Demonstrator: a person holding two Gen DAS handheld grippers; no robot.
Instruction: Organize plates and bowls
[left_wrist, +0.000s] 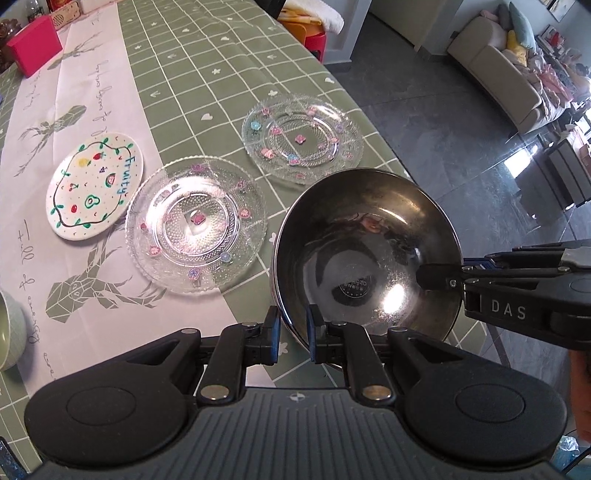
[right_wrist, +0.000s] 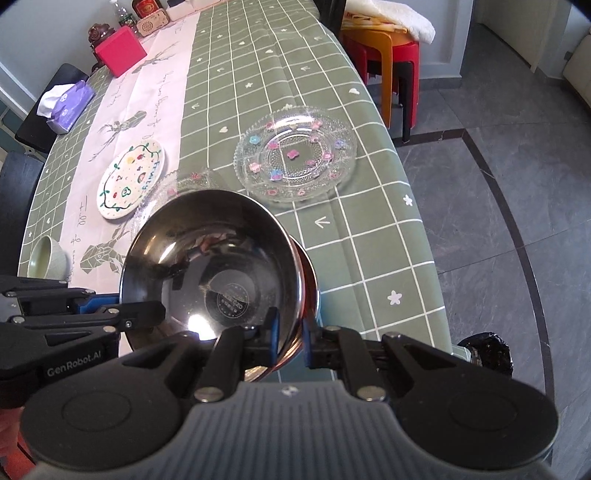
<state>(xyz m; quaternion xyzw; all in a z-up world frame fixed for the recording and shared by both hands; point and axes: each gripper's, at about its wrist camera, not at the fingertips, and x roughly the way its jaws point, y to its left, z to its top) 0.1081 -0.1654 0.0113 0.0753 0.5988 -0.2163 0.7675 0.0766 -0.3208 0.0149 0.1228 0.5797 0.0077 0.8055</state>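
A steel bowl (left_wrist: 365, 251) is held tilted above the table's near edge; it also shows in the right wrist view (right_wrist: 214, 269). My left gripper (left_wrist: 293, 338) is shut on its rim, one finger inside and one outside. My right gripper (right_wrist: 290, 338) is shut on the opposite rim; in the left wrist view it comes in from the right (left_wrist: 439, 278). Two clear glass plates with flower dots lie on the table, one near (left_wrist: 195, 229) and one farther right (left_wrist: 303, 138). A white "fruity" plate (left_wrist: 94, 186) lies left of them.
A pale green bowl (right_wrist: 48, 256) stands at the table's left. A pink box (right_wrist: 120, 51) and a tissue pack (right_wrist: 68, 105) sit far back. Red and orange stools (right_wrist: 388, 59) stand off the table's right side. The table (right_wrist: 388, 236) drops to the grey floor.
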